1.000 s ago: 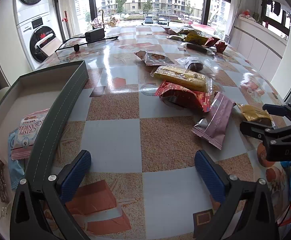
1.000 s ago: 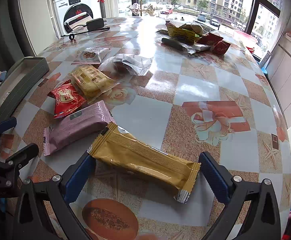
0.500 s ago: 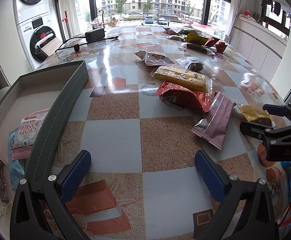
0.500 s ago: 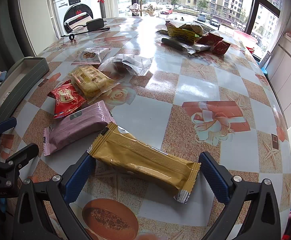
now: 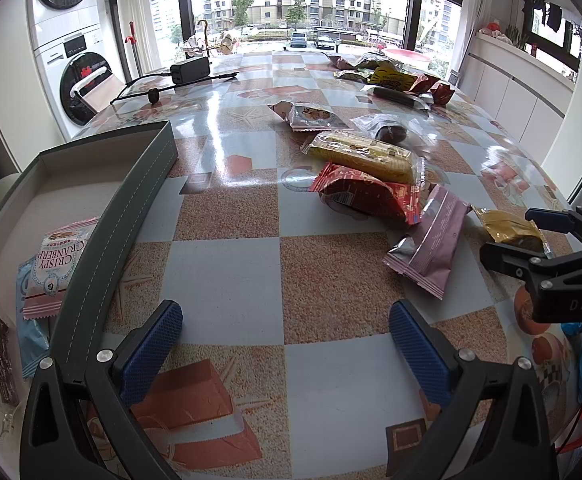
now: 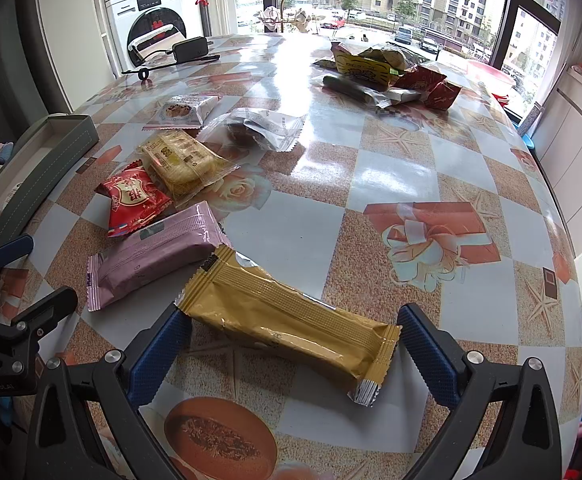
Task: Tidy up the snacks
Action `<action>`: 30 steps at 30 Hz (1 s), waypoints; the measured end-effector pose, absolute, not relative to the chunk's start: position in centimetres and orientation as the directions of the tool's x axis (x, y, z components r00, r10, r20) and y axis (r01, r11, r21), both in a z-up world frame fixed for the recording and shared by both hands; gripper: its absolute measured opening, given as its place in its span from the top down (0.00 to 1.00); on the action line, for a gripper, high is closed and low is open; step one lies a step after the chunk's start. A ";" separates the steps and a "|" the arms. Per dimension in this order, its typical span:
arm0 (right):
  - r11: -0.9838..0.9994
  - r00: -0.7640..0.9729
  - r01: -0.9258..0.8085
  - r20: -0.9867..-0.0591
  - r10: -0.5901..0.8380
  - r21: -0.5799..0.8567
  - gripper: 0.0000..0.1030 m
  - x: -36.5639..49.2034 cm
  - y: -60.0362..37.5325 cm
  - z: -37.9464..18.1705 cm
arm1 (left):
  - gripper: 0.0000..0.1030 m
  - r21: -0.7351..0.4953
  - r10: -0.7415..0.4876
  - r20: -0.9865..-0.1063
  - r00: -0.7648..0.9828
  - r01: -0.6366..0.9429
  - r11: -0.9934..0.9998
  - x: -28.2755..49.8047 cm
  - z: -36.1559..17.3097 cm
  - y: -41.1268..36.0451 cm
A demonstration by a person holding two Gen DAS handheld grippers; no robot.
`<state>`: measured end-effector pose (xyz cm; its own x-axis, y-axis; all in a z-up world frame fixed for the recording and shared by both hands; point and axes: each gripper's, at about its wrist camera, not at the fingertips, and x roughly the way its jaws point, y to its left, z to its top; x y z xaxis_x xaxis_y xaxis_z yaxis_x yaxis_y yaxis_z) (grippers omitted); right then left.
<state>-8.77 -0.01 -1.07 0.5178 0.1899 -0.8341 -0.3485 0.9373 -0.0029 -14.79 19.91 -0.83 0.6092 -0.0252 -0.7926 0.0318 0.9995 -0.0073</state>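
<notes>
**Gold wrapper between our open right fingers**

We hold the right gripper point(image 6: 293, 344) low over the table point(image 6: 391, 152) with the checked, glossy cloth, near its front edge. Its blue fingers point(image 6: 159, 356) are spread wide, and the long gold foil snack packet point(image 6: 287, 316) lies flat between them, not squeezed. Just beside it, toward the left edge, lies the mauve foil snack bar point(image 6: 151, 254), then the red snack pouch point(image 6: 137, 200). Our left gripper point(image 5: 287, 344) is also wide open over bare cloth and holds nothing. At the left edge stands the dark green shallow box point(image 5: 103, 236), with the pink-and-white cranberry snack packet point(image 5: 57, 264) inside.
</notes>
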 end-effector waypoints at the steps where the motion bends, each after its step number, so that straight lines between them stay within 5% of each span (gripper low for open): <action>1: 0.937 0.518 -0.349 -0.834 0.190 -0.003 0.00 -8.8 0.0 -1.1 | 0.00 -0.007 -0.025 -0.793 0.609 0.032 0.999 -14.8 -0.8 19.9; 30: 0.933 0.508 -0.360 -0.839 0.194 -0.002 0.00 -8.5 0.0 -1.0 | 0.00 -0.007 -0.025 -0.792 0.610 0.031 0.999 -14.8 -0.8 19.9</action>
